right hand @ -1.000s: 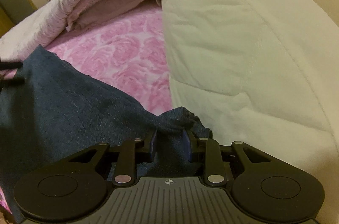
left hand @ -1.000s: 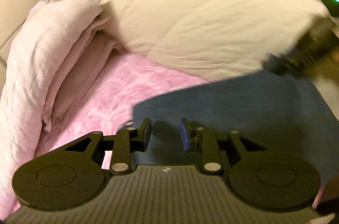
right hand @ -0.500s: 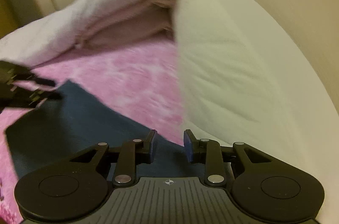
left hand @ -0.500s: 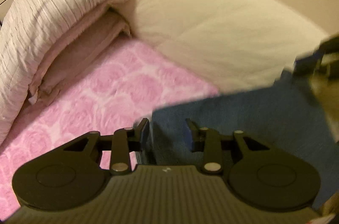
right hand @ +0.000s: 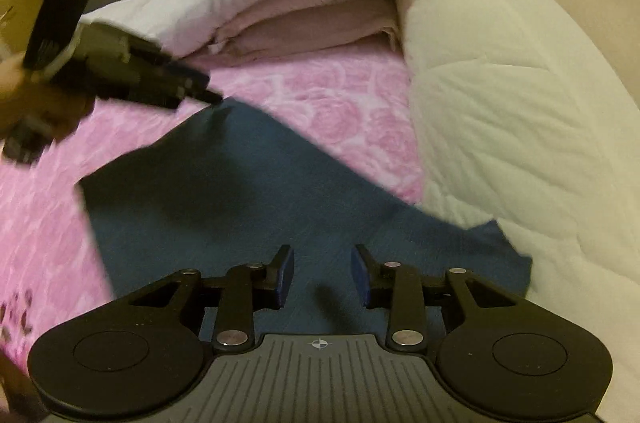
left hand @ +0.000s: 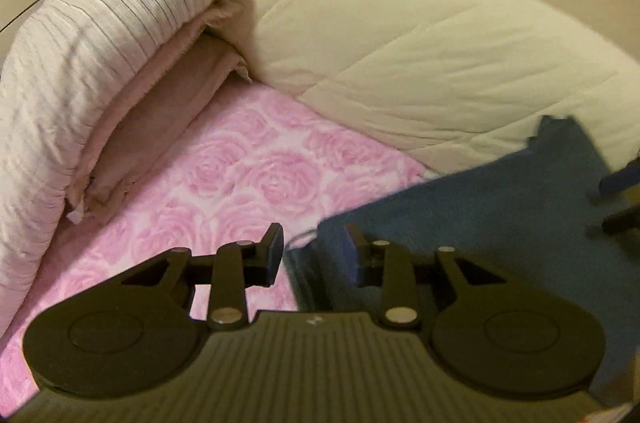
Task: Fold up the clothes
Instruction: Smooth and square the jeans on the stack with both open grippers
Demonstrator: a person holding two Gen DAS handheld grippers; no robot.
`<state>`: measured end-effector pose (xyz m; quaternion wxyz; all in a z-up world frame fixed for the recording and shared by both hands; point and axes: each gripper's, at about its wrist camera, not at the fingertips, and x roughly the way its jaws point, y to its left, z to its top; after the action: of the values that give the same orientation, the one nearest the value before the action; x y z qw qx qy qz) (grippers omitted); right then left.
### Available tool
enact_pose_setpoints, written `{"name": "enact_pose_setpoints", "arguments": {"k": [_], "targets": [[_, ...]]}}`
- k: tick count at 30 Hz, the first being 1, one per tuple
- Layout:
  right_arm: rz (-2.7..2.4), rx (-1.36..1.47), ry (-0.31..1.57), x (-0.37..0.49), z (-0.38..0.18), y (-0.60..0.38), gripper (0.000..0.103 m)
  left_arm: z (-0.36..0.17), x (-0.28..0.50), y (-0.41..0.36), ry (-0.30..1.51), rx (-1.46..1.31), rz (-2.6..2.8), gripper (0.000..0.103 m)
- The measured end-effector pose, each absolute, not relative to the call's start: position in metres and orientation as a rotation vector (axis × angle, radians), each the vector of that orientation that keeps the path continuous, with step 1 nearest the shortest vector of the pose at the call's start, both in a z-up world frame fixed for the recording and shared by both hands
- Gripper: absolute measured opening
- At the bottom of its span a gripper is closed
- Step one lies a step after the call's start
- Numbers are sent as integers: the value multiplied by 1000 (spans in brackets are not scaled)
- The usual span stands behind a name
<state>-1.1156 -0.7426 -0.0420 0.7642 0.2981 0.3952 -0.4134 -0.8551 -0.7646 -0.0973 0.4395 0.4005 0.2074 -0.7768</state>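
Blue cloth (right hand: 256, 199): flat on pink bed sheet (left hand: 240, 175), mid-fold; left claw (left hand: 314, 251) jaws apart at its corner, just closing slightly; right claw (right hand: 322, 271) just opening, empty above it; next: regrip an edge, fold over.

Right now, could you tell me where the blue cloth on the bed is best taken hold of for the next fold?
Take the blue cloth by its far pointed corner, beside the left gripper, coming from the left over the pink sheet. That corner lies free on open bed, whereas the right edge is crowded against the white duvet. The right gripper hangs open above the cloth.
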Motion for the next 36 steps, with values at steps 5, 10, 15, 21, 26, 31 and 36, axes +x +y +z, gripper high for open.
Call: {"name": "enact_pose_setpoints", "arguments": {"k": [5, 10, 15, 21, 26, 31, 36], "targets": [[-875, 665, 929, -1109, -50, -693, 35, -103, -850, -697, 517, 1092, -2007, 28], [-869, 655, 989, -1092, -77, -668, 35, -140, -845, -677, 550, 1123, -1962, 31], [-949, 711, 946, -1101, -56, -661, 35, -118, -840, -676, 530, 1101, -1975, 31], [-1014, 845, 947, -1114, -75, -648, 35, -116, -845, -667, 480, 1141, -1993, 31], [-1105, 854, 882, -1111, -58, -638, 35, -100, -838, -659, 470, 1099, -2004, 29], [-1140, 903, 879, -1105, -63, -620, 39, -111, -845, -649, 402, 1167, -2022, 28], [-1195, 935, 792, -1113, -44, -607, 39, -98, -855, -638, 358, 1157, -2043, 26]]}}
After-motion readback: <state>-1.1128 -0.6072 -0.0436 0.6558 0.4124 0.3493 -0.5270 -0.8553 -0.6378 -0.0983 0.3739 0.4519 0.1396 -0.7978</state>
